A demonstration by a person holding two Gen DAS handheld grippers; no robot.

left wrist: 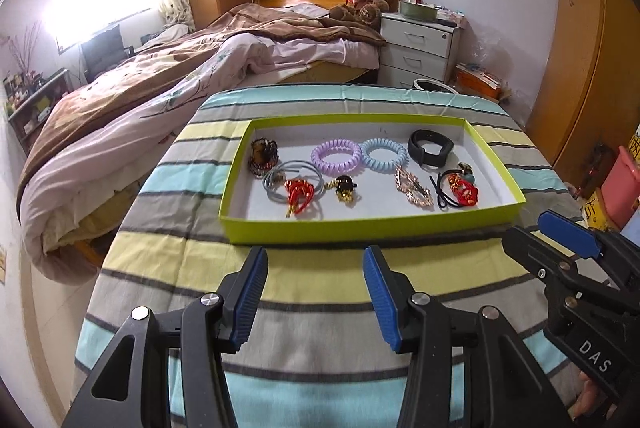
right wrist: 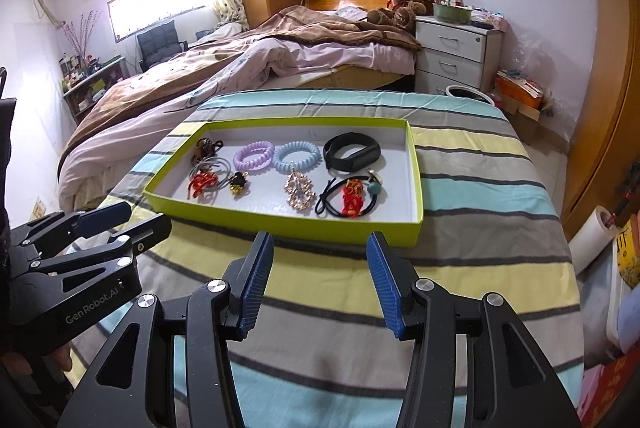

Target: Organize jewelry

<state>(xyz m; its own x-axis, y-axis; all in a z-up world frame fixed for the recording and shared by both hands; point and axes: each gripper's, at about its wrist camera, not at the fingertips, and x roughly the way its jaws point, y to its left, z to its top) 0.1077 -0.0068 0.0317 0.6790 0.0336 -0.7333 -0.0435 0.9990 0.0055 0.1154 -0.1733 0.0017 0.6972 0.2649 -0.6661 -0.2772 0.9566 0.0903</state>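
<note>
A lime-green tray [left wrist: 360,228] [right wrist: 280,218] with a white floor sits on a striped table. In it lie a purple coil hair tie [left wrist: 336,156] [right wrist: 254,155], a blue coil hair tie [left wrist: 385,155] [right wrist: 297,157], a black wristband [left wrist: 430,147] [right wrist: 351,151], a gold brooch [left wrist: 414,187] [right wrist: 300,190], red knot hair ties [left wrist: 298,194] [left wrist: 464,190] and a brown hair clip [left wrist: 263,153]. My left gripper [left wrist: 316,258] is open and empty, just short of the tray's near wall. My right gripper [right wrist: 320,244] is open and empty, also in front of the tray.
The striped cloth [left wrist: 320,328] covers the table. A bed [left wrist: 200,68] lies beyond and to the left. A white drawer unit [left wrist: 420,48] stands at the back right, a wooden wardrobe [left wrist: 592,68] on the right. The other gripper shows at each view's side [left wrist: 568,240] [right wrist: 120,220].
</note>
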